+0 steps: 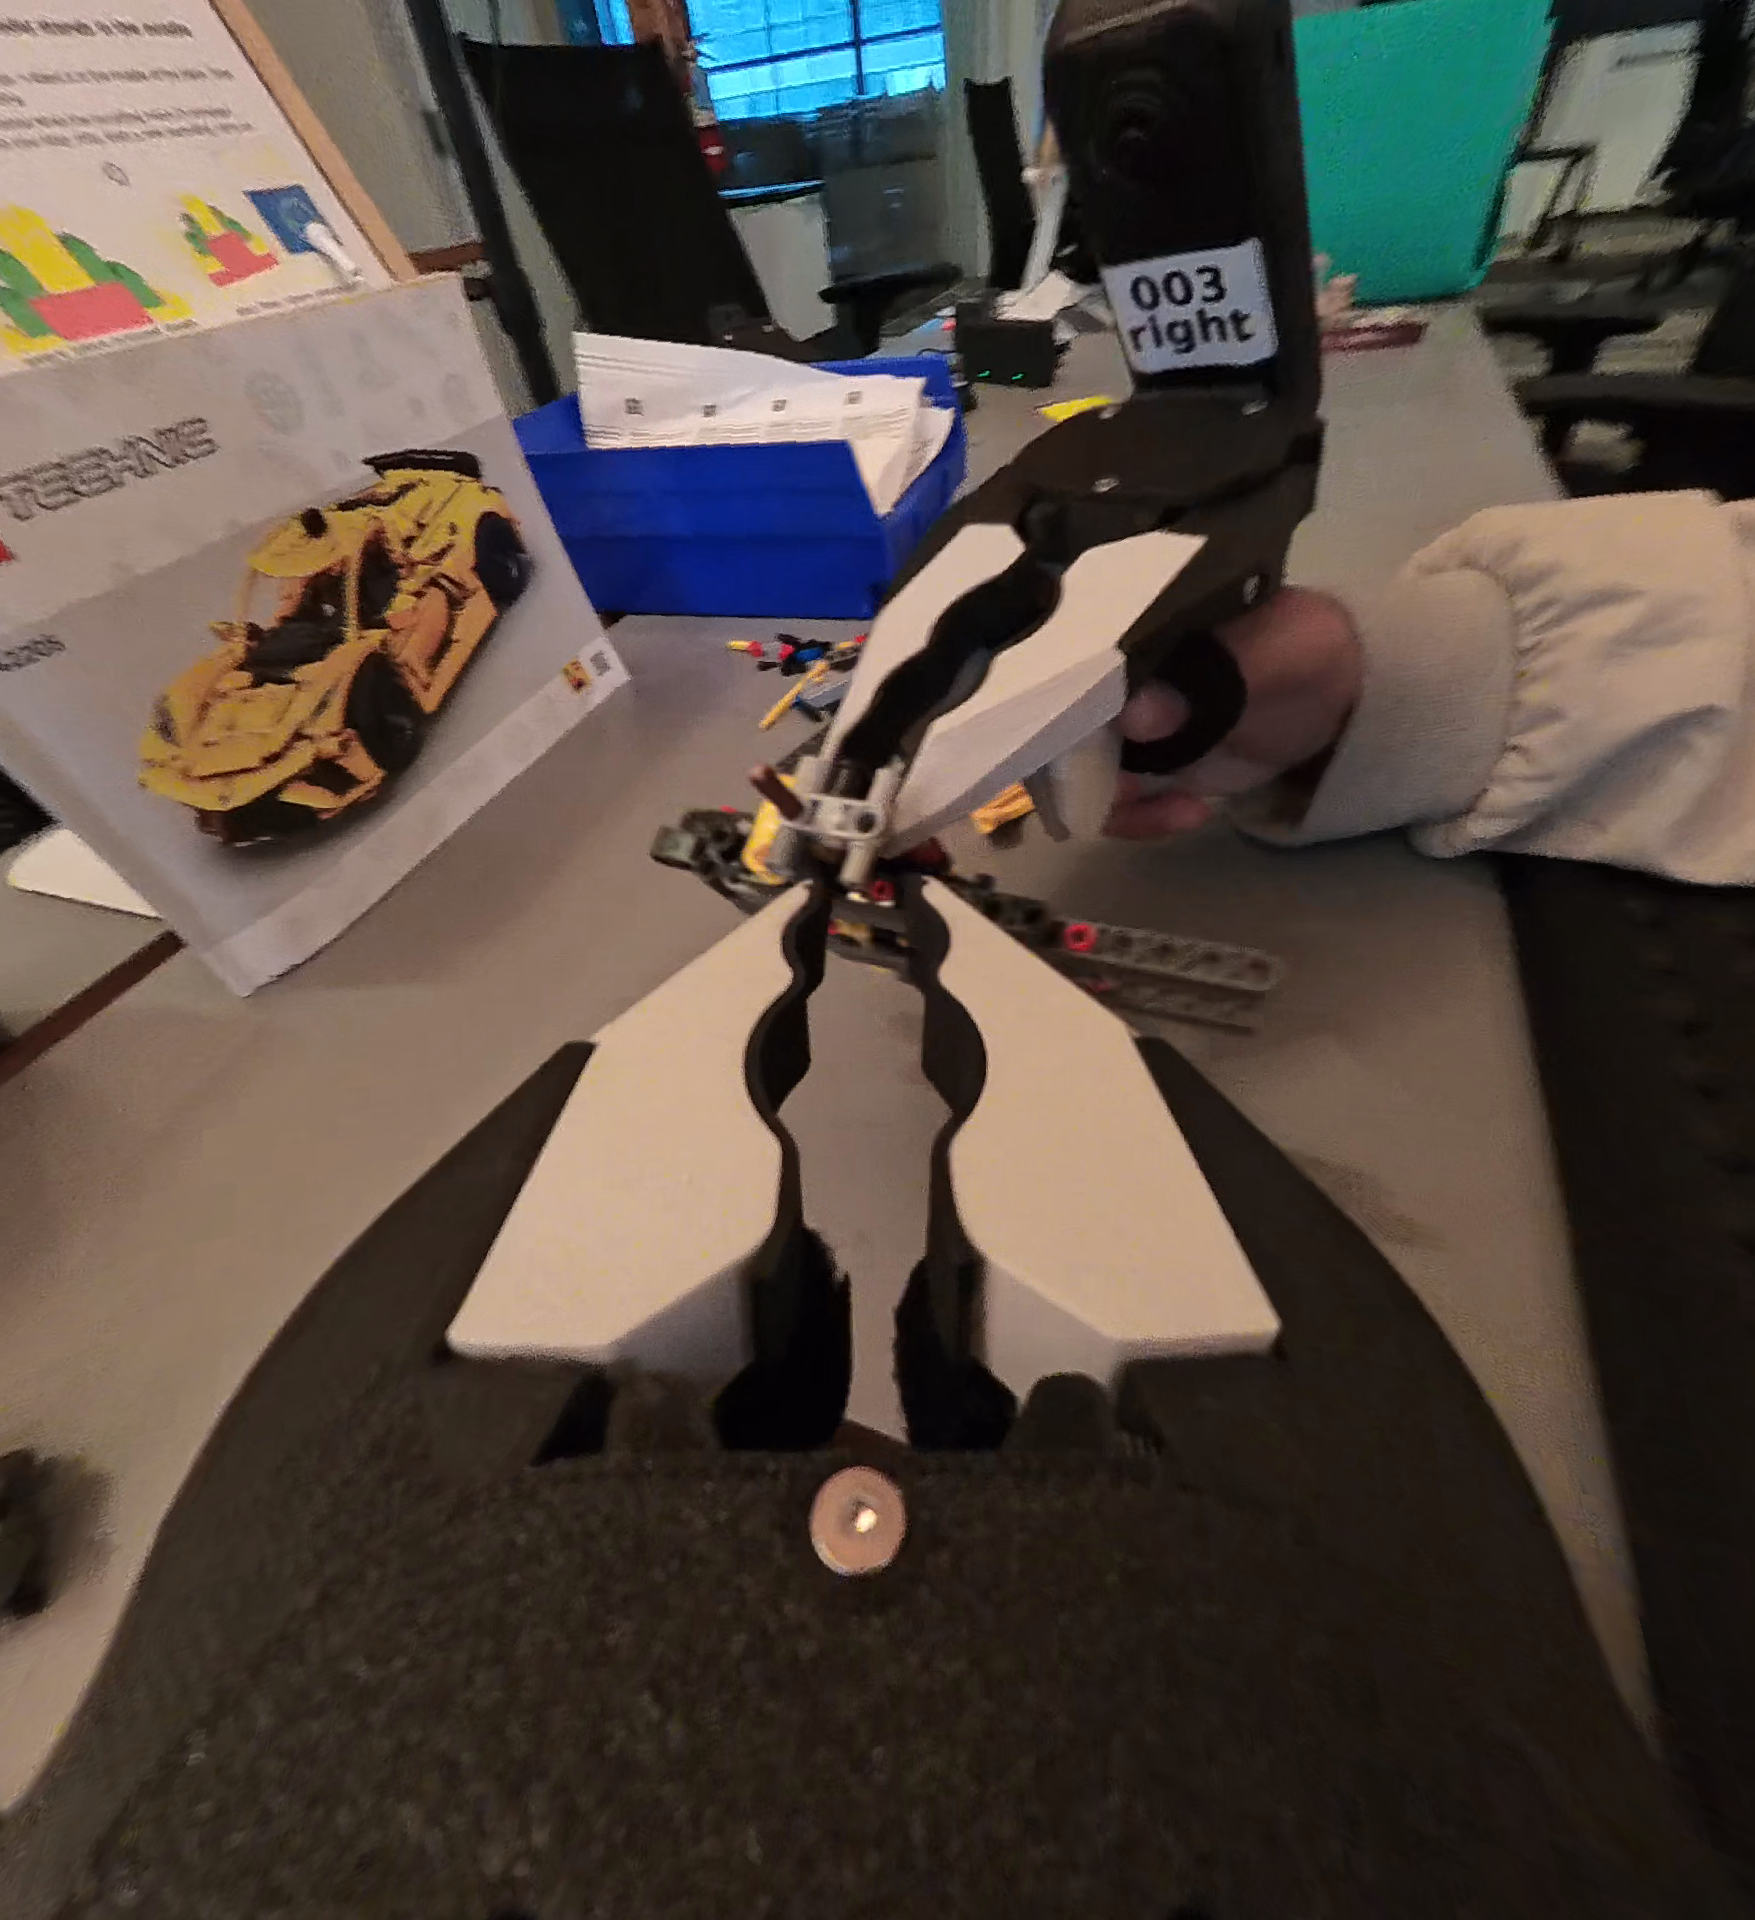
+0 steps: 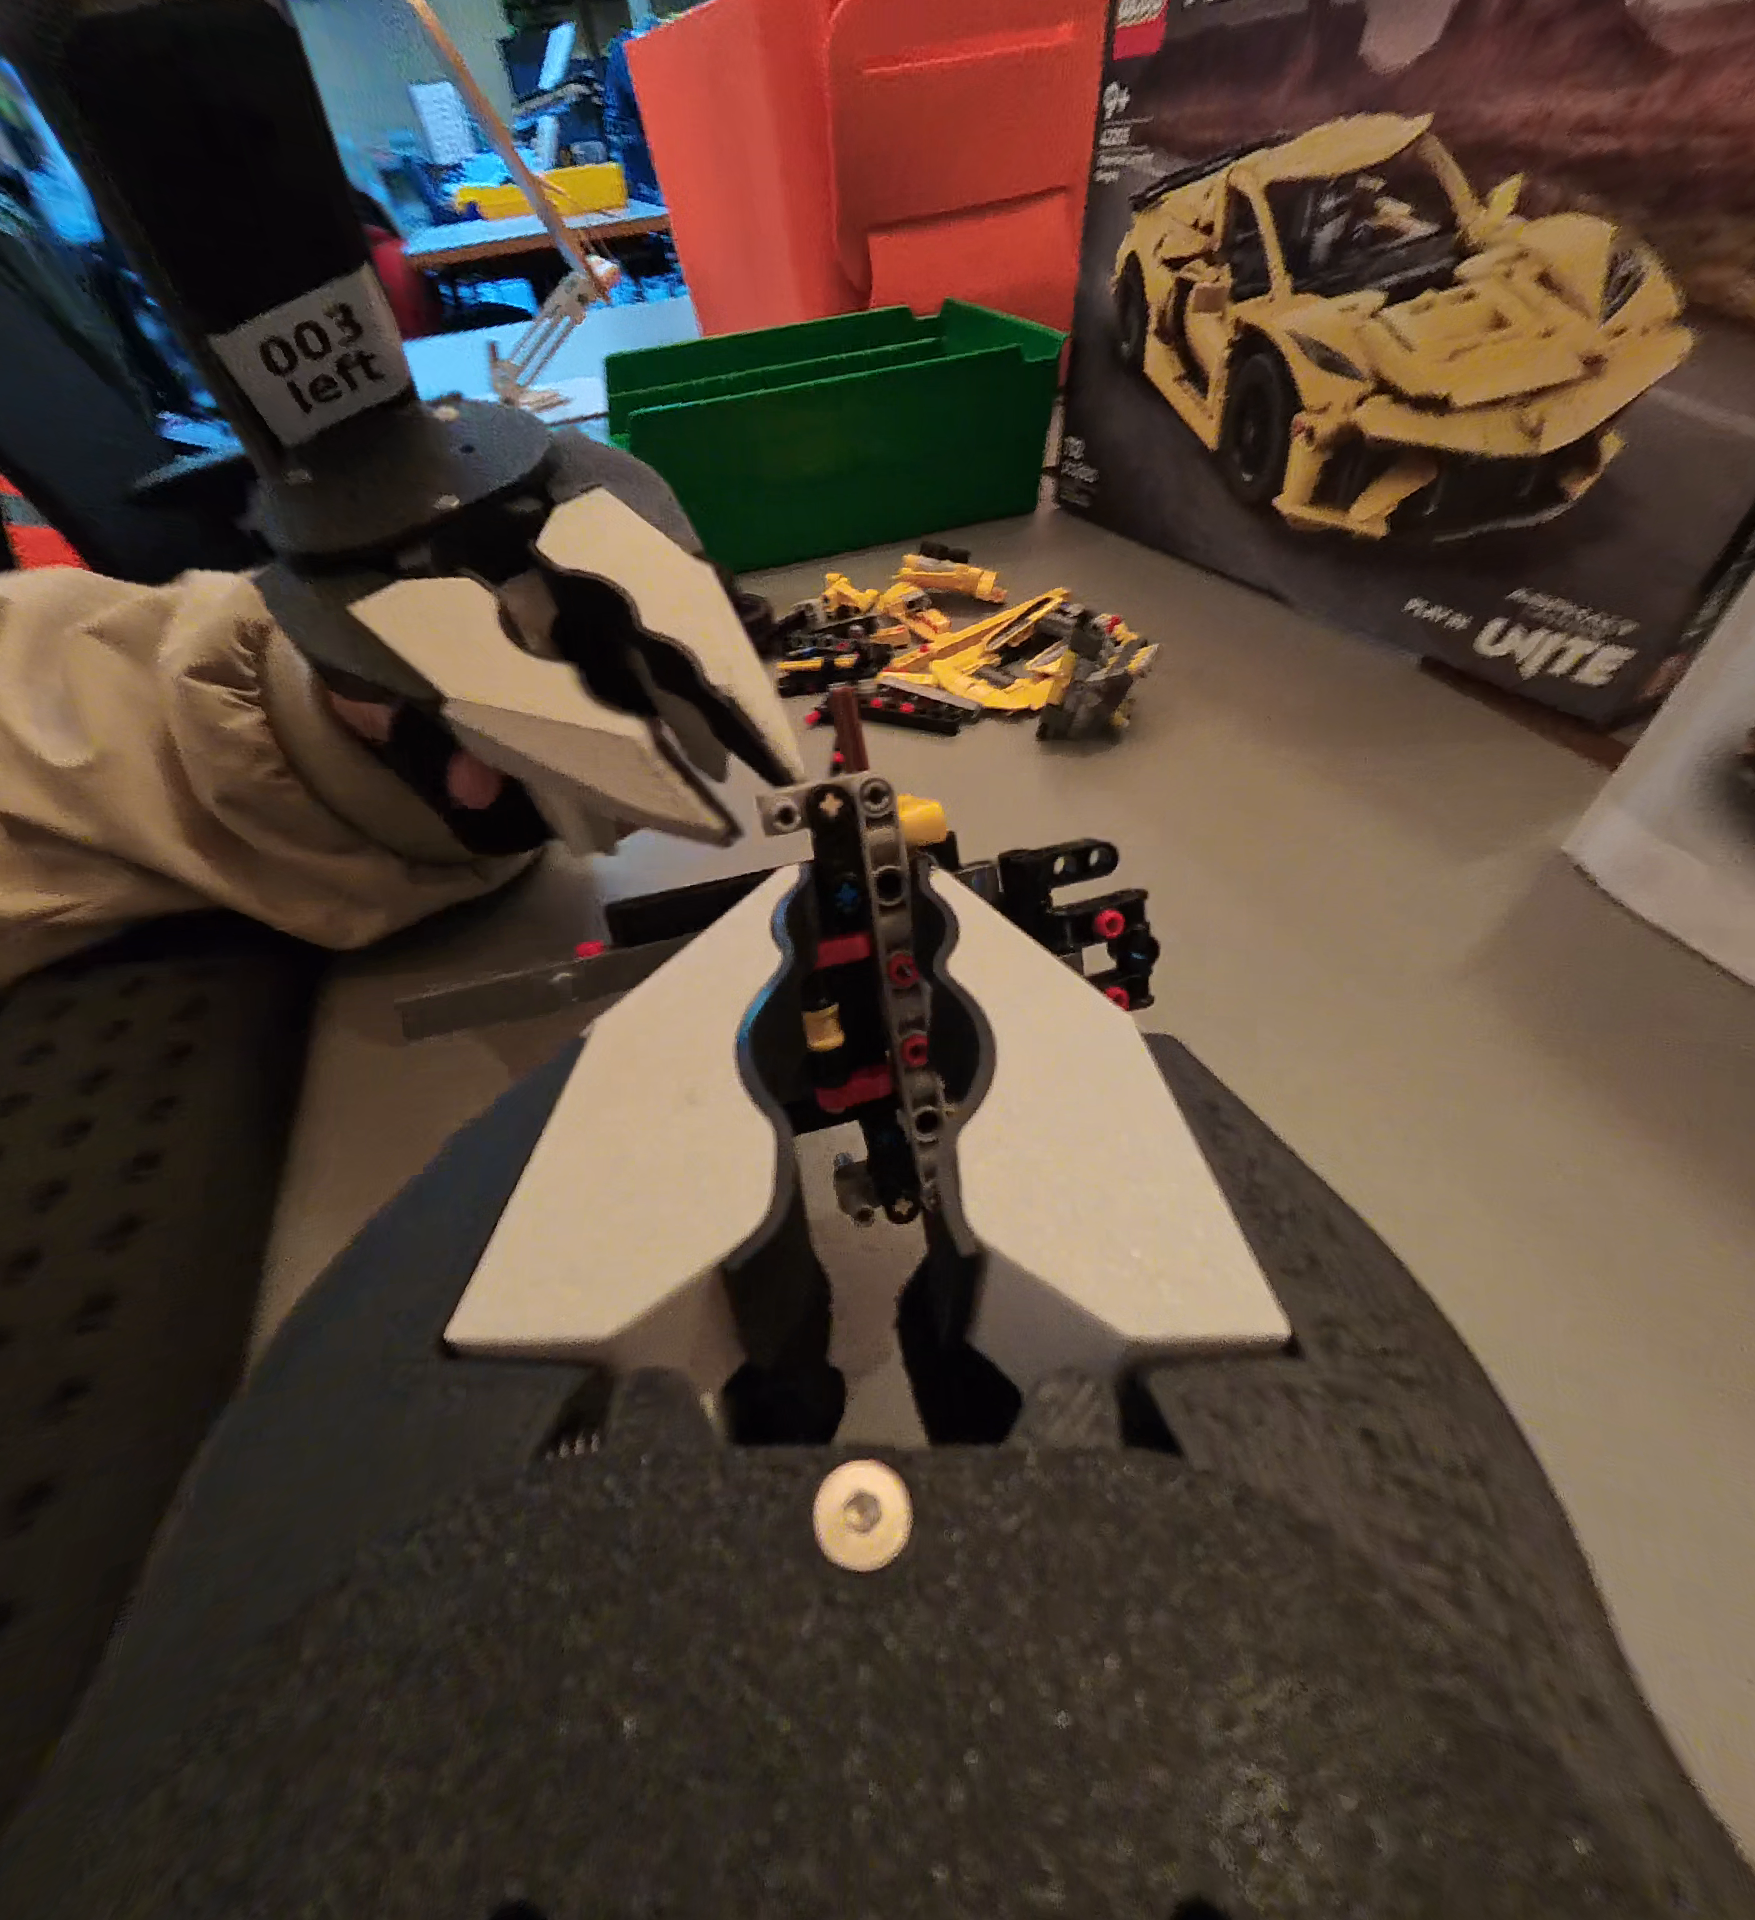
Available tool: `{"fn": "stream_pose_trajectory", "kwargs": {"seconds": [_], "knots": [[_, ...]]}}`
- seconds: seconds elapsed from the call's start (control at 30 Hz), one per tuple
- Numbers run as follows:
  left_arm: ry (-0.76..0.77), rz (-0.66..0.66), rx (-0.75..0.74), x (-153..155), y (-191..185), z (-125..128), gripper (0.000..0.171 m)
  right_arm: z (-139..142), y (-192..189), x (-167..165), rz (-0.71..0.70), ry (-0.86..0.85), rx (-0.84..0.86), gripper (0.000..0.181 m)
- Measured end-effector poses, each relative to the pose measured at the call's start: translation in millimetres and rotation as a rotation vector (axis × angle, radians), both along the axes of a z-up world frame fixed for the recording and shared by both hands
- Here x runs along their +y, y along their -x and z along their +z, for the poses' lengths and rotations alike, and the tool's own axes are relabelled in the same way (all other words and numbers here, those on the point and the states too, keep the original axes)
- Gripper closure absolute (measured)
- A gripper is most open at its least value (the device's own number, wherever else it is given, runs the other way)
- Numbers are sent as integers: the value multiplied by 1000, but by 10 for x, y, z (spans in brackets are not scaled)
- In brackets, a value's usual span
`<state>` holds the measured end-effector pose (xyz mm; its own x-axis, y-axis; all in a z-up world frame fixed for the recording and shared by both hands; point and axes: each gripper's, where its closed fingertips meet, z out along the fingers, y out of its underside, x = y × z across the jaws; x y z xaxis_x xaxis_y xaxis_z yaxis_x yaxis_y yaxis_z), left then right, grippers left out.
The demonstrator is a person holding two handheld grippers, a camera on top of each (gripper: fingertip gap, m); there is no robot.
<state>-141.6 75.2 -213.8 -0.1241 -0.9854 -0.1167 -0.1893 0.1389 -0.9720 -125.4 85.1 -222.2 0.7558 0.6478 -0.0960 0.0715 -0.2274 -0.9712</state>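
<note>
My right gripper [image 2: 865, 878] is shut on a long black and grey brick sub-assembly [image 2: 894, 997] with red pins, which runs lengthwise between its fingers. In the left wrist view the right gripper [image 1: 857, 805] comes down from the upper right, with a brown axle [image 1: 774, 790] sticking out beside its tips. My left gripper [image 1: 865, 894] has its jaws narrowly apart and its tips pinch the dark part of the same build, just under the right gripper's tips. It also shows in the right wrist view [image 2: 769, 808]. A long grey beam [image 1: 1164, 966] of the build lies over the grey table [image 1: 437, 1091].
A pile of yellow and black brick parts [image 2: 966, 655] lies before a green bin [image 2: 831, 447]. A toy box with a yellow car [image 2: 1372, 312] stands at the right. A blue bin of papers [image 1: 727, 530] and a car booklet [image 1: 281, 623] stand at the back. A black perforated mat [image 1: 1683, 1143] edges the table. The grippers are tip to tip, or close to it.
</note>
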Motion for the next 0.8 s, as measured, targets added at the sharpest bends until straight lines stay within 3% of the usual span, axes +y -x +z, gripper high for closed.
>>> {"fn": "stream_pose_trajectory", "kwargs": {"seconds": [0.23,0.43,0.8], "knots": [[-50,14,7,-6,-12,-34,160,-63,74,-19,59,128,152,166],[46,13,-11,94,31,23,153,2,87,-75,137,181,297,166],[252,-159,-100,-131,83,187,157,146,231,-296,328,232,432,166]]}}
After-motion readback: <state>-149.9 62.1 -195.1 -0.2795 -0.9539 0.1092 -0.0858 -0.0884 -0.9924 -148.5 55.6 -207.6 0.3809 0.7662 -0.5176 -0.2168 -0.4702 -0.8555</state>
